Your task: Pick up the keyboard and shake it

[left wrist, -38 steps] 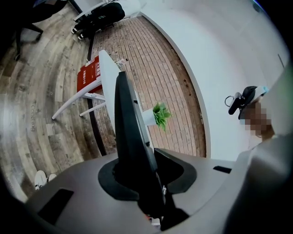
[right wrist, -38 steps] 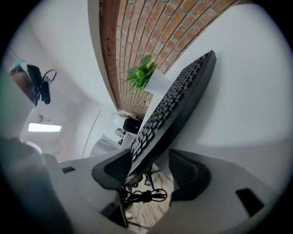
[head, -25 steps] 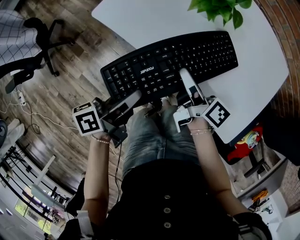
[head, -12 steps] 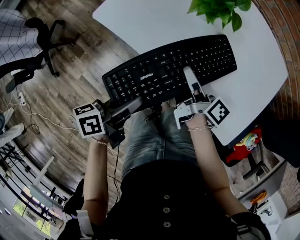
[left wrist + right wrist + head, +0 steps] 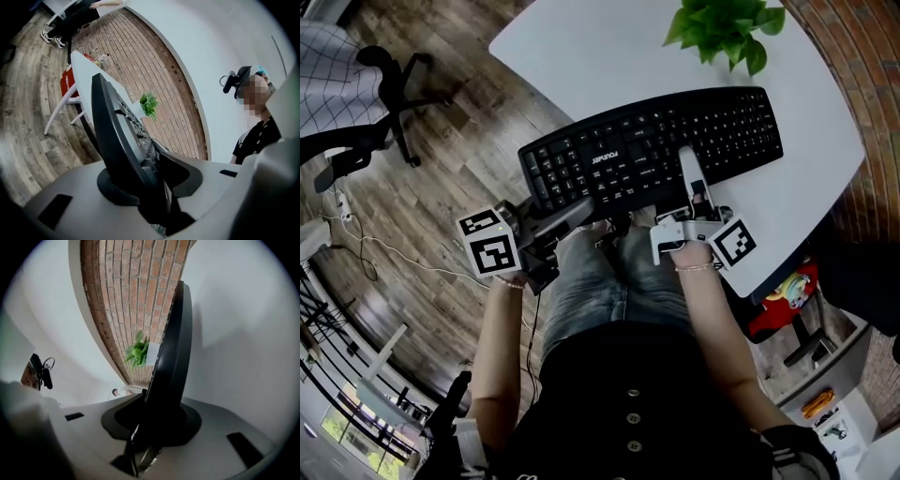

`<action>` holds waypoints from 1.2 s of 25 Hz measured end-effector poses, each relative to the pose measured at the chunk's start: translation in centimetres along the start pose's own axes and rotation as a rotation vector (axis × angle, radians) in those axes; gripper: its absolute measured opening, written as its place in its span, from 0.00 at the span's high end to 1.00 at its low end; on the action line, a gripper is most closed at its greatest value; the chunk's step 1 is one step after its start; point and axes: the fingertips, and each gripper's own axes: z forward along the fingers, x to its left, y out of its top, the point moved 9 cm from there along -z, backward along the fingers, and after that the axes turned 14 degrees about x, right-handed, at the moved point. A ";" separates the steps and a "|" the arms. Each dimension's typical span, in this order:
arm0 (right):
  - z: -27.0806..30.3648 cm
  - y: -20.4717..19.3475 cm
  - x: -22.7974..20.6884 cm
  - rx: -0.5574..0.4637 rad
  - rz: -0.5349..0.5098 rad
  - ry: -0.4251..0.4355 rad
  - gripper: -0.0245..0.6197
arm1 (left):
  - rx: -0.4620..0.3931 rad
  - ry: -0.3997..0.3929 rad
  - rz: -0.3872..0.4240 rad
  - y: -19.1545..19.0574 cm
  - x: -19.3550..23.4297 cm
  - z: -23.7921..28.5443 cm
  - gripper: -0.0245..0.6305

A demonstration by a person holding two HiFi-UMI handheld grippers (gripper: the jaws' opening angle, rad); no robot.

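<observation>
The keyboard (image 5: 652,150) is clamped at its near edge by both claws. The left gripper (image 5: 569,216) is closed on its left part and the right gripper (image 5: 694,180) on its right part, with one jaw lying across the keys. Seen along each claw, the keyboard stands edge-on between the jaws. Beyond the right claw lies the table (image 5: 581,56), with a plant (image 5: 722,28) farther out. The floor (image 5: 441,159) shows left of the left claw.

A white table (image 5: 609,56) stands on wood-plank floor (image 5: 441,206) beside a brick wall (image 5: 870,75), office chair (image 5: 398,80) nearby.
</observation>
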 end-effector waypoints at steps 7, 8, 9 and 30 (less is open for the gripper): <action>-1.2 1.4 3.6 -0.060 -0.123 0.086 0.79 | -0.029 -0.049 0.084 1.3 -2.2 0.3 0.75; -1.4 1.6 4.2 -0.068 -0.139 0.097 0.79 | -0.032 -0.056 0.096 1.5 -2.6 0.3 0.75; -1.6 1.9 4.9 -0.075 -0.156 0.112 0.79 | -0.036 -0.064 0.114 1.9 -3.1 0.3 0.75; 3.4 -1.4 -5.0 -0.112 -0.485 0.580 0.80 | -0.315 -0.116 0.519 -3.1 9.7 0.6 0.78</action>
